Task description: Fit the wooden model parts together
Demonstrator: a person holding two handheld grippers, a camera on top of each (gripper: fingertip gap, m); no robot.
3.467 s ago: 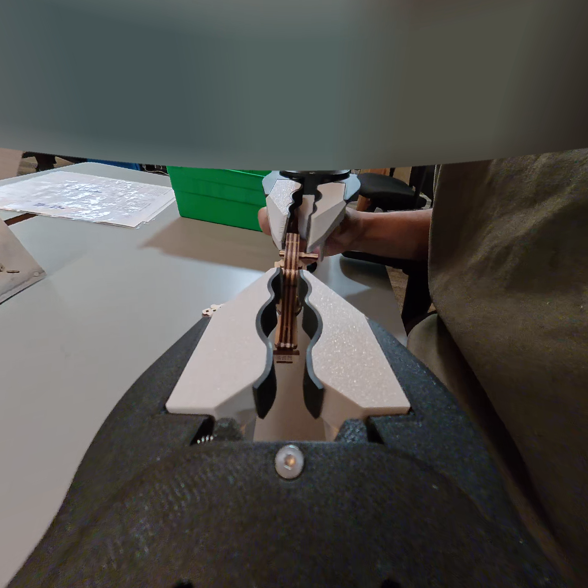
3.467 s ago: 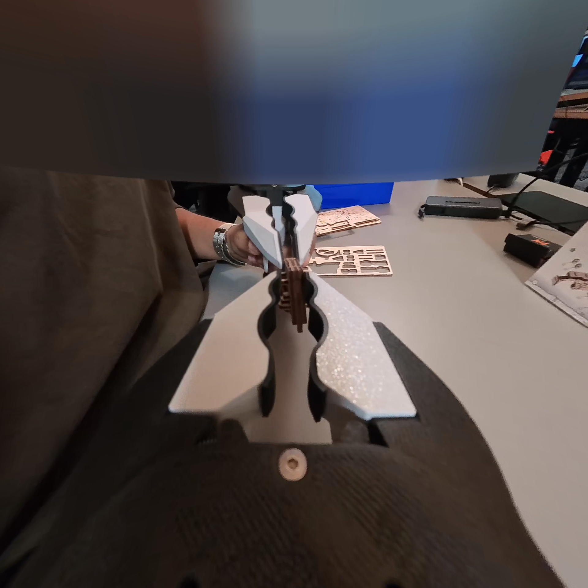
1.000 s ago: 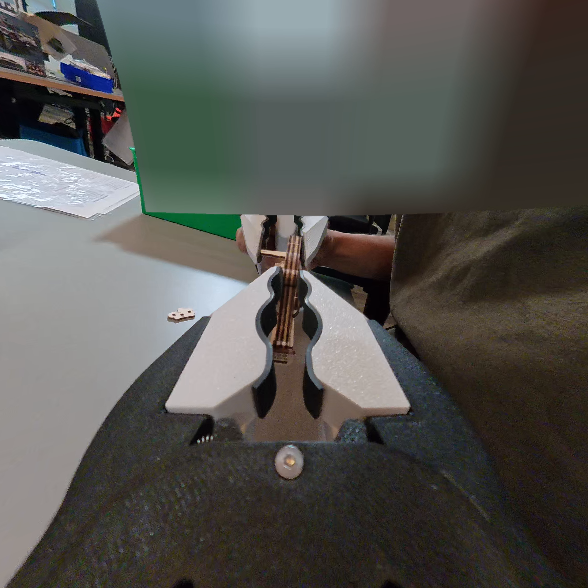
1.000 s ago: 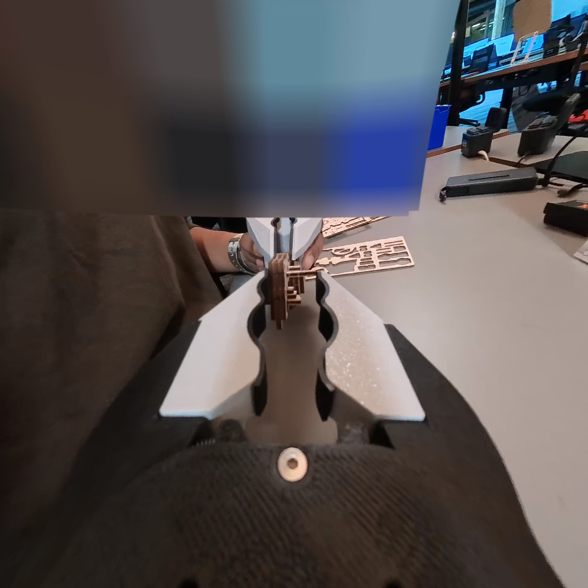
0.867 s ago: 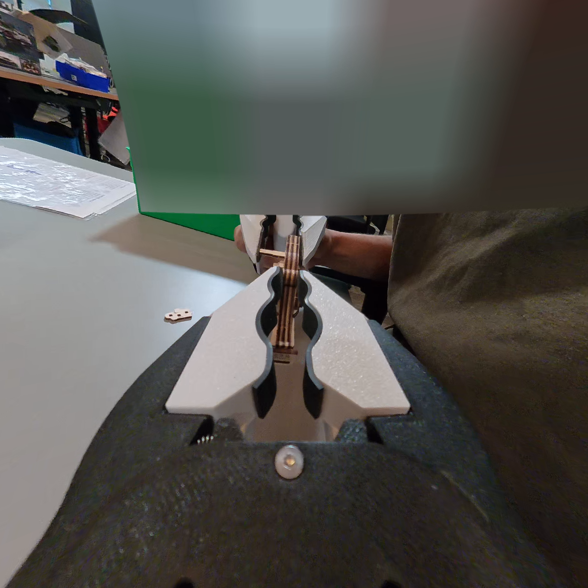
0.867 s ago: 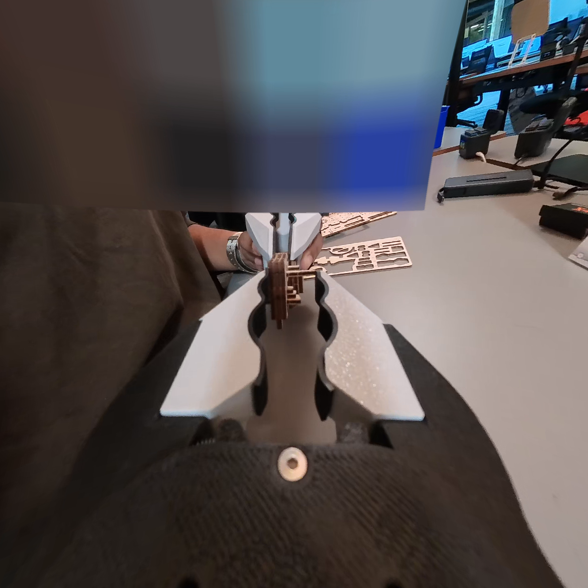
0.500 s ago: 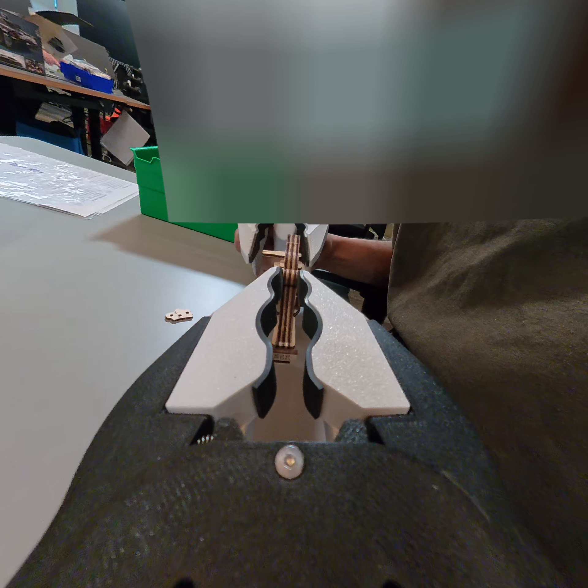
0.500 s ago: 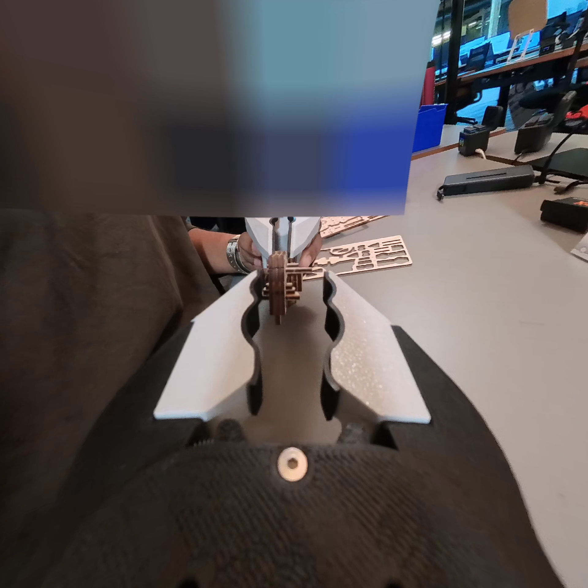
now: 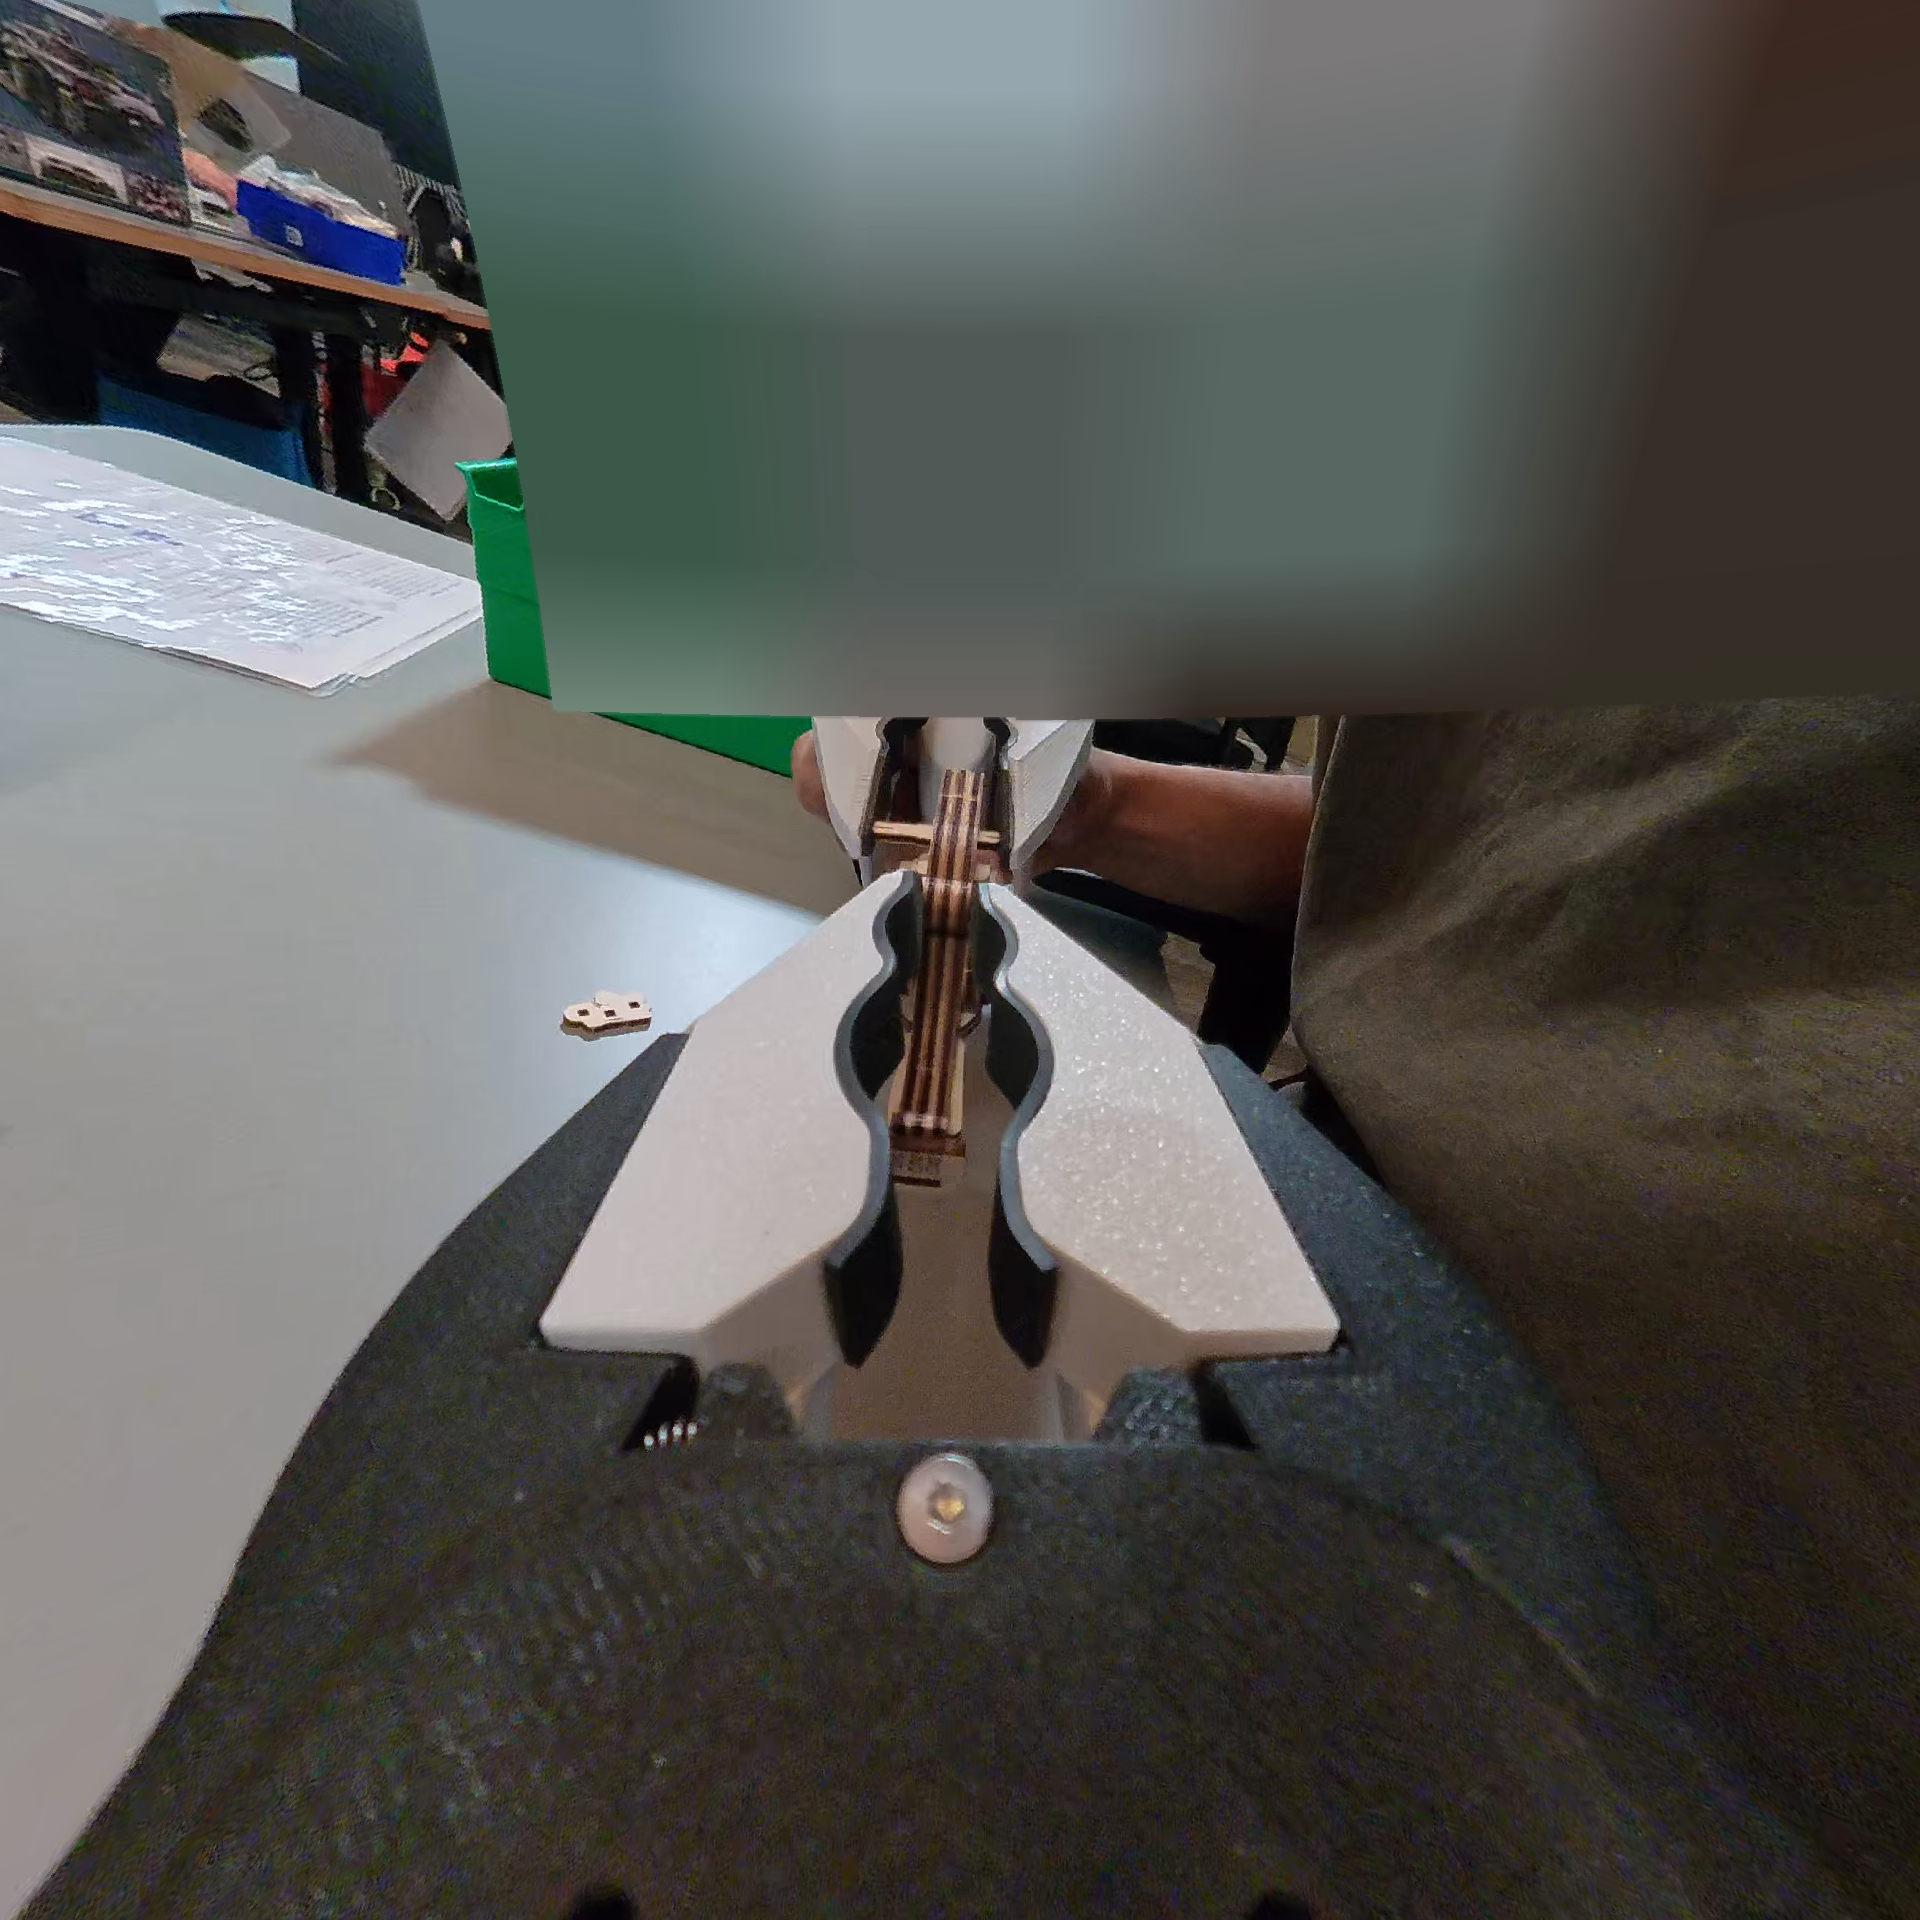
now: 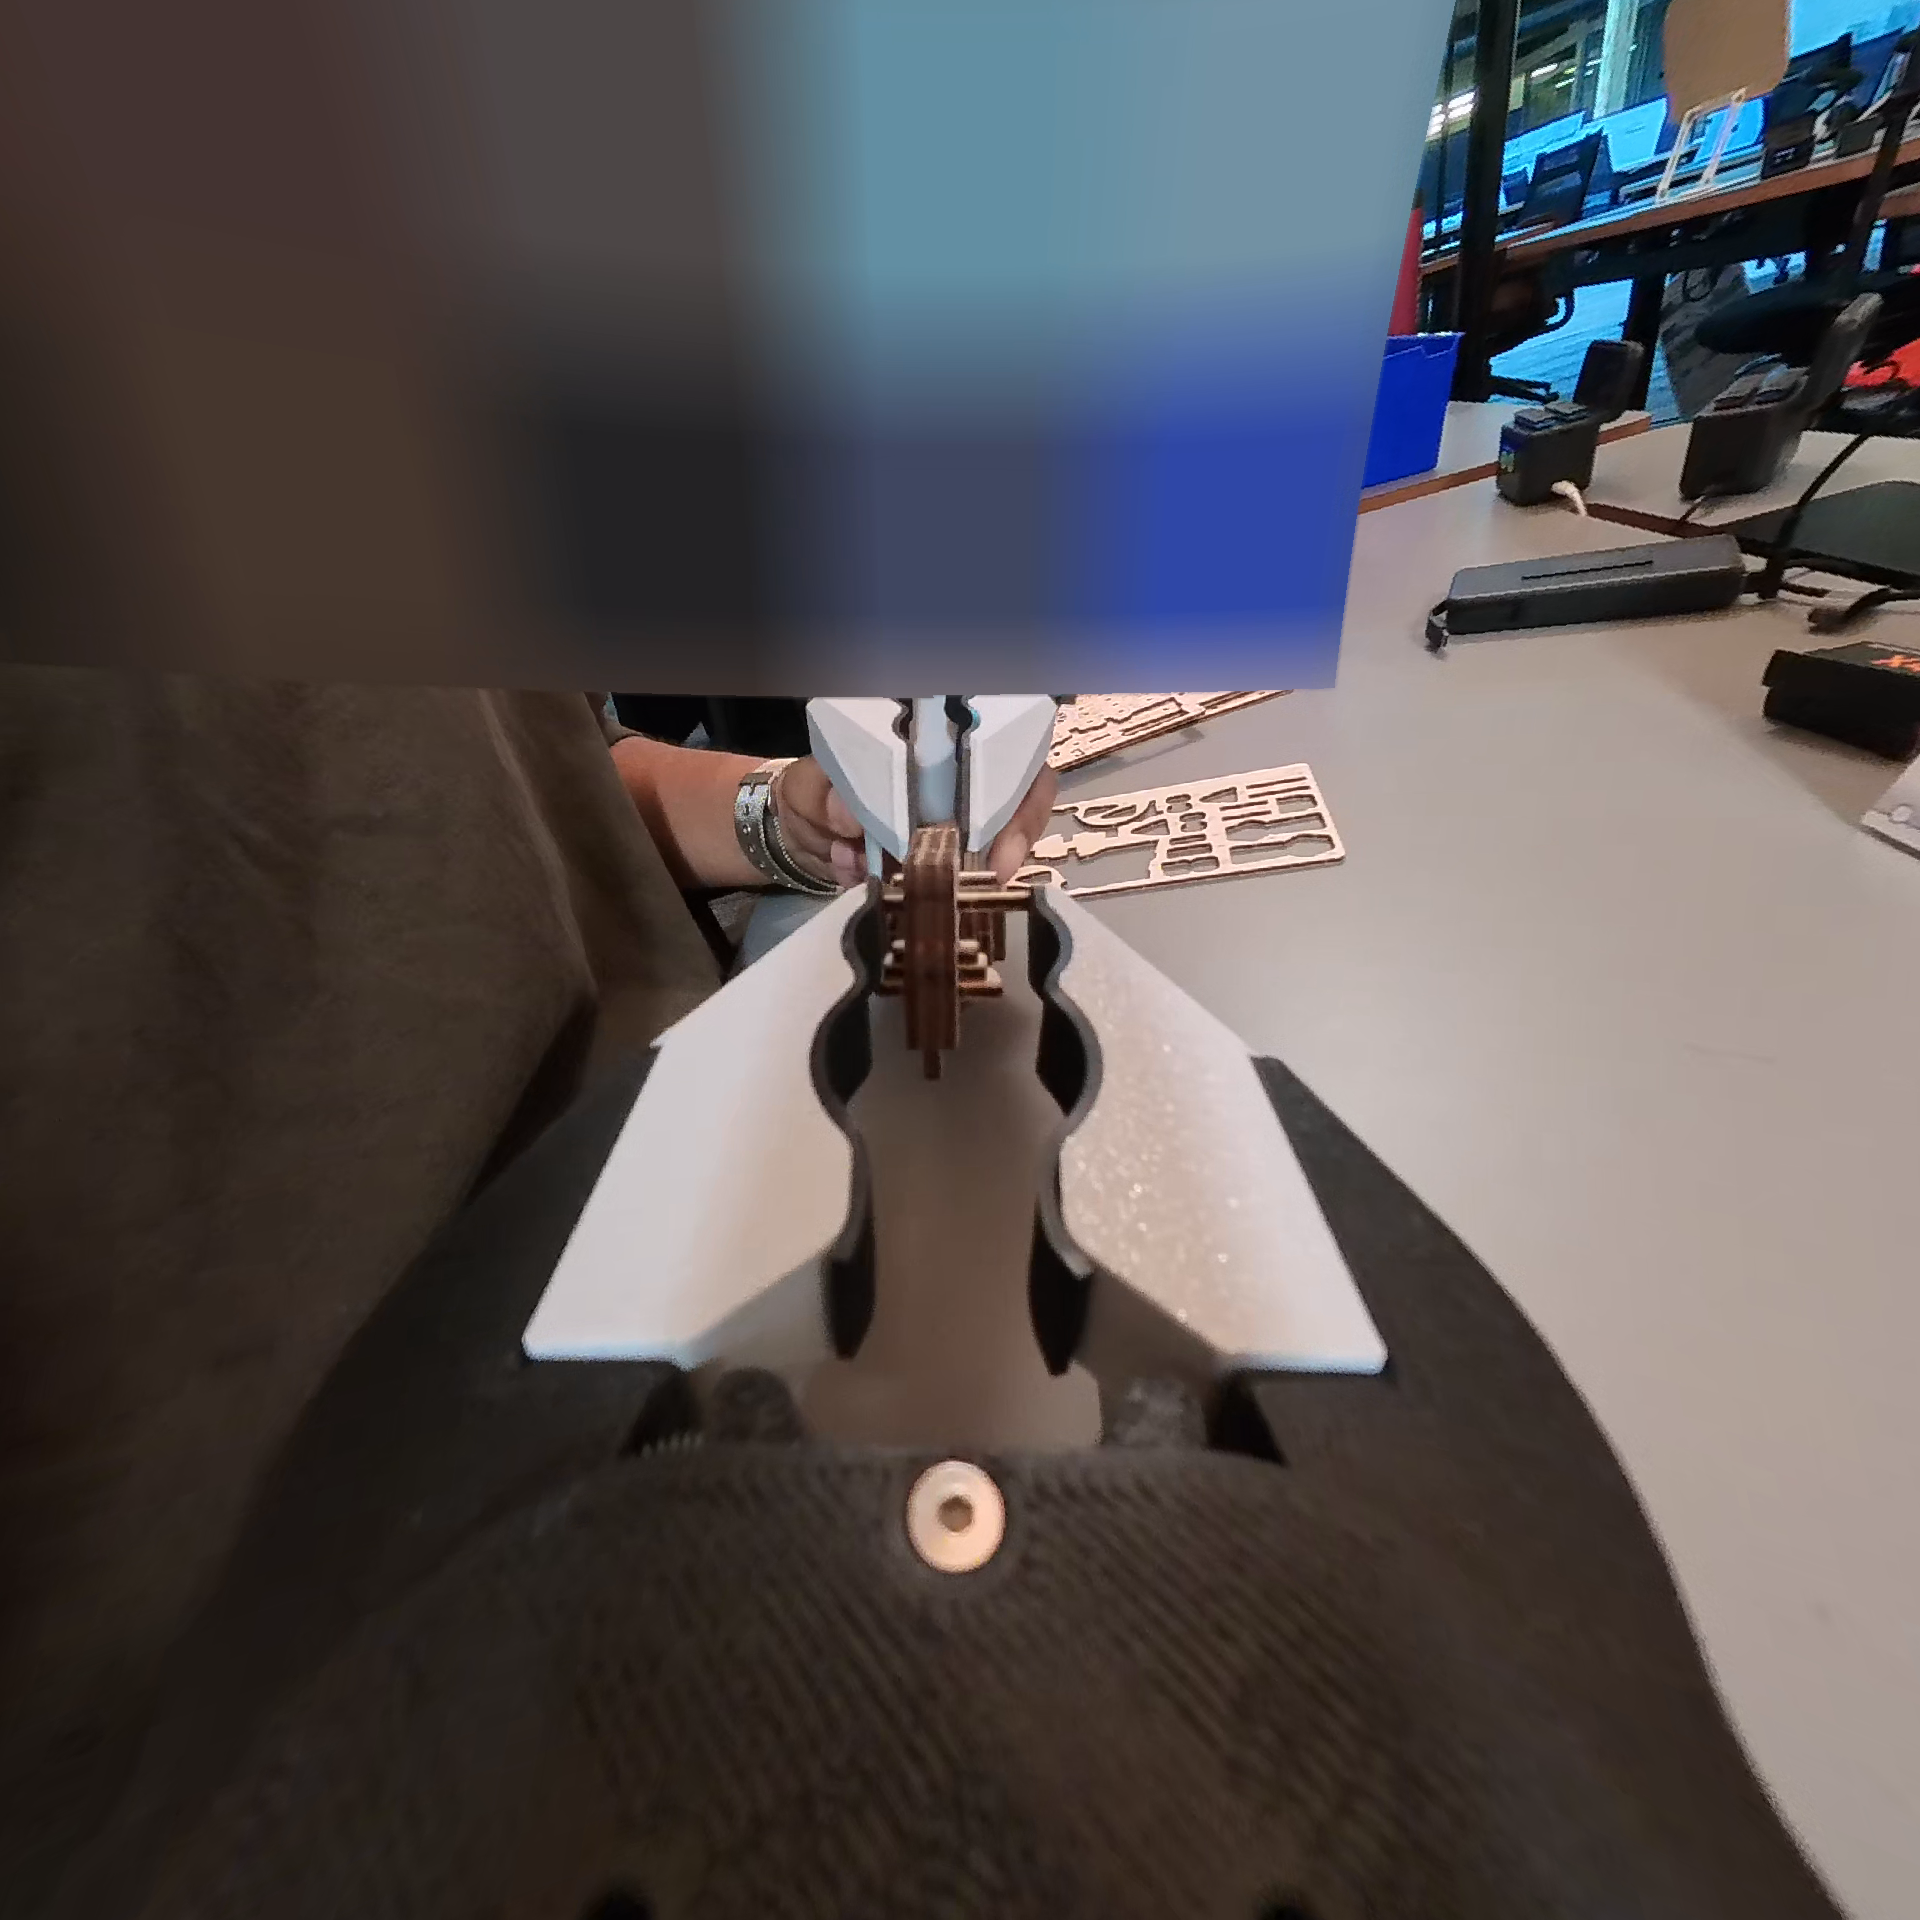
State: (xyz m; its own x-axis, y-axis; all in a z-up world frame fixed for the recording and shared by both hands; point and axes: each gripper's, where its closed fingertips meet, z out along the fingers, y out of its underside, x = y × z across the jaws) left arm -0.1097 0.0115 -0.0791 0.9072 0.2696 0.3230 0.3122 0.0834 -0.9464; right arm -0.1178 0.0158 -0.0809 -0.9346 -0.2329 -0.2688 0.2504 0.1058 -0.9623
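The wooden model point(image 9: 935, 1018), a stack of thin plywood layers with small cross pins, is held edge-on above the grey table. My left gripper point(image 9: 948, 894) is shut on it along its length. My right gripper point(image 10: 948, 914) faces it from the other side and is open, its fingers point(image 10: 748, 1122) spread on either side of the model's point(image 10: 935, 945) end and cross pins. Each view shows the other gripper just behind the model: the right one in the left wrist view point(image 9: 951, 790), the left one in the right wrist view point(image 10: 930, 790).
A small loose wooden piece point(image 9: 606, 1013) lies on the table, with a green bin point(image 9: 509, 592) and papers point(image 9: 208, 571) behind. Punched plywood sheets point(image 10: 1195, 831) and black devices point(image 10: 1590, 592) lie on the right. The person's olive-clad torso point(image 9: 1610, 1143) is close. Only a small space, under 4 cm, lies between the two pairs of fingers. Both grippers' tips are roughly 15 centimetres from the small loose wooden piece point(image 9: 606, 1013).
My right gripper's fingers have spread apart and let go of the wooden model. My left gripper stays shut on it. Both views have tilted up slightly.
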